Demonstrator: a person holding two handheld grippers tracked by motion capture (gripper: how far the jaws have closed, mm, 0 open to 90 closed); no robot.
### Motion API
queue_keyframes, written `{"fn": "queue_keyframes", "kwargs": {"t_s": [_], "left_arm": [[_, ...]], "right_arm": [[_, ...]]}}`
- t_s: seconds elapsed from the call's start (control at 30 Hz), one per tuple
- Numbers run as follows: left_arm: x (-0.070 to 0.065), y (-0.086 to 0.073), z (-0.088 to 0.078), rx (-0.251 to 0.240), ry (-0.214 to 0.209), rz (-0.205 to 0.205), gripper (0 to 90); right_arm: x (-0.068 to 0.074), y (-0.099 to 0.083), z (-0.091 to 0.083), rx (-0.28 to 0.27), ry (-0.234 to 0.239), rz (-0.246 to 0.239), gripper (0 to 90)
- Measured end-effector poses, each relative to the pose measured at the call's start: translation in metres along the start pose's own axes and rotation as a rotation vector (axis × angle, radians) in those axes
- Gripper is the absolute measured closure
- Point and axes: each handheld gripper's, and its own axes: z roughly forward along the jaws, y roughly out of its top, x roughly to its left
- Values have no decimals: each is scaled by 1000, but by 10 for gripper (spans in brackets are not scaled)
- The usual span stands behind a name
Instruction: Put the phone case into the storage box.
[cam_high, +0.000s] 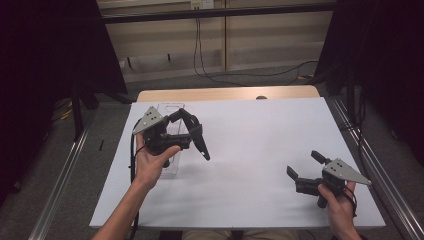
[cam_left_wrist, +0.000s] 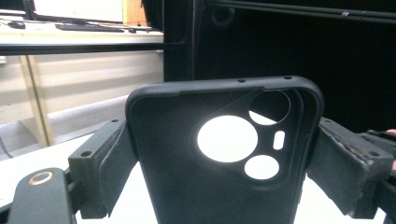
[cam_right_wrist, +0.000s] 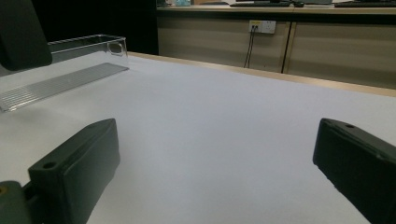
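My left gripper (cam_high: 191, 131) is raised over the left part of the white table, shut on a black phone case (cam_high: 202, 147). In the left gripper view the phone case (cam_left_wrist: 168, 163) stands upright between the jaws, its inner side facing the camera, with round camera cut-outs near its top. The pads (cam_left_wrist: 116, 158) press on its two long edges. My right gripper (cam_high: 303, 163) is low at the table's front right, and its jaws are wide apart. In the right gripper view the right gripper (cam_right_wrist: 219, 163) has only white table between its jaws.
A clear plastic tray (cam_high: 172, 107) lies on the table under and behind the left hand; the same tray (cam_right_wrist: 70, 65) appears far left in the right gripper view. A white sheet (cam_high: 250, 150) covers the table. Black curtains hang on both sides, and cables lie on the floor beyond.
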Motion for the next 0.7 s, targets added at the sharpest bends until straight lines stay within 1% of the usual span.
{"fn": "queue_keyframes", "kwargs": {"t_s": [0.03,0.07,0.1,0.13,0.17,0.2,0.23,0.27,0.3,0.33,0.37,0.4,0.43,0.47,0.5,0.53,0.57,0.6,0.63,0.67,0.7], "left_arm": [[2,2,-1,6,-2,12,138],[2,3,-1,5,12,3,138],[3,5,-2,-3,8,3,138],[3,6,-2,-2,19,0,138],[5,8,-2,-4,20,4,138],[6,10,-2,-9,33,3,138],[6,10,-2,-9,33,3,138],[9,13,-4,2,52,1,138],[9,13,-4,2,52,1,138],[11,14,-4,-7,52,0,138],[15,17,-5,-7,67,-1,138],[15,17,-5,-7,67,-1,138],[20,20,-6,-8,84,4,138],[22,22,-6,-12,87,2,138],[24,23,-7,-8,99,3,138],[27,25,-9,2,101,17,138],[28,25,-7,-13,112,-2,138],[30,26,-8,-5,127,-2,138],[32,26,-7,-13,126,-5,138],[34,26,-8,-7,132,-5,138],[36,26,-9,5,140,4,138]], "right_arm": [[0,0,0,3,-5,-1,2],[-1,0,0,4,-18,-5,4],[-1,0,0,3,-21,2,6],[-1,1,0,-3,-27,5,5],[-1,1,0,-2,-28,5,6],[-1,1,-1,-3,-34,10,5],[-2,1,-1,-4,-34,6,5],[-2,2,-1,-3,-33,11,5],[-2,1,-2,-5,-42,5,6],[-2,1,-2,-5,-42,5,6],[-2,1,-1,-2,-35,0,6],[-2,1,-1,-2,-35,0,6],[-2,1,-1,-2,-37,-1,5],[-2,1,-1,-1,-34,2,5],[-1,1,-1,1,-33,6,6],[-1,1,-1,7,-30,8,5],[-1,1,-1,7,-26,7,5],[-1,1,-1,4,-25,3,5],[-1,1,-1,2,-25,-3,5],[-1,1,-1,4,-25,-4,5],[-1,1,0,1,-30,0,5]]}}
